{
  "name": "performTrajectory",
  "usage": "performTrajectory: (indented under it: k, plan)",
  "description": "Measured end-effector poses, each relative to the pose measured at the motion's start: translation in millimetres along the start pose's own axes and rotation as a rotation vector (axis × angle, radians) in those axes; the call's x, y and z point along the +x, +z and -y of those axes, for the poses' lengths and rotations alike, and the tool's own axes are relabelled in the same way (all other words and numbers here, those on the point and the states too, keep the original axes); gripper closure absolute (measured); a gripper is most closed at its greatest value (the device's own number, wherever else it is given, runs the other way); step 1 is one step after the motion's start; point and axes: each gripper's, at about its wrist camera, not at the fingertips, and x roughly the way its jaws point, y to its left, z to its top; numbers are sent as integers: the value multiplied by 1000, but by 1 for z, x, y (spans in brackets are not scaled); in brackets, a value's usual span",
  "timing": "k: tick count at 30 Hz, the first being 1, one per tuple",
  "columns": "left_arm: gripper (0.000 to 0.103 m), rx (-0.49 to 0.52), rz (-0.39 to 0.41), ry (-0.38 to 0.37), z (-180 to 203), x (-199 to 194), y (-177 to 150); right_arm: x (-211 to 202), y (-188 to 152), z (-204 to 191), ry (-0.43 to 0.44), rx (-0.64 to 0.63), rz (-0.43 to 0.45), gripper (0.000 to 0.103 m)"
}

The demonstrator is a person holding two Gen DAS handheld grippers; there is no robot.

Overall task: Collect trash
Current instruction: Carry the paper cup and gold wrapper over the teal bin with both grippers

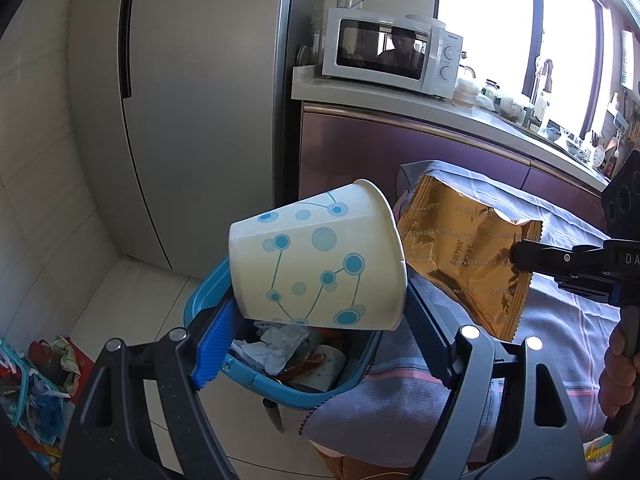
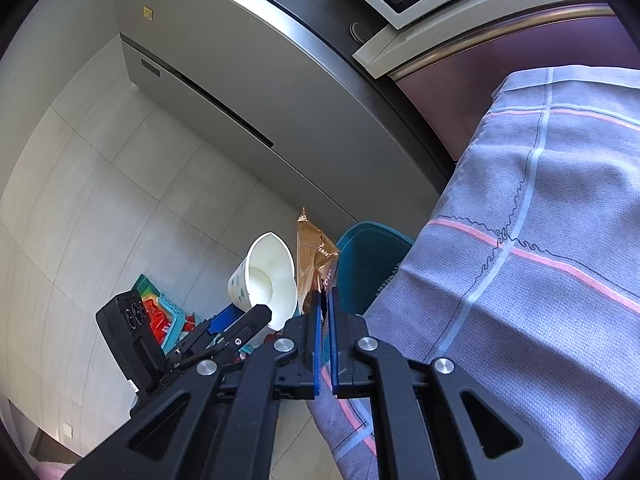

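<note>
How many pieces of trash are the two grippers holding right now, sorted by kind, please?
Paper cups: 1, the white paper cup with blue dots, in the left gripper, tipped over the blue bin.
Snack wrappers: 1, the gold wrapper, pinched by the right gripper.
Total: 2 held. The crumpled trash already in the bin is too jumbled to count.

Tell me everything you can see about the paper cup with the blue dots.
The paper cup is cream-white with blue dots joined by thin lines, a rolled rim and a plain white, empty inside. It lies tipped on its side, held across its width by the left gripper above the blue trash bin, which already holds crumpled paper. Its rim sits right beside the gold wrapper; contact cannot be confirmed.
</note>
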Motion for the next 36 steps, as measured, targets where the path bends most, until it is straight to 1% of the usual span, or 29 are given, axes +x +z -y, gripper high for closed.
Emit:
performTrajectory:
  k: [36]
  plan:
    - [25,-54,-43,29,-17,31,-1,39,4,-11,-4,4,-63,100]
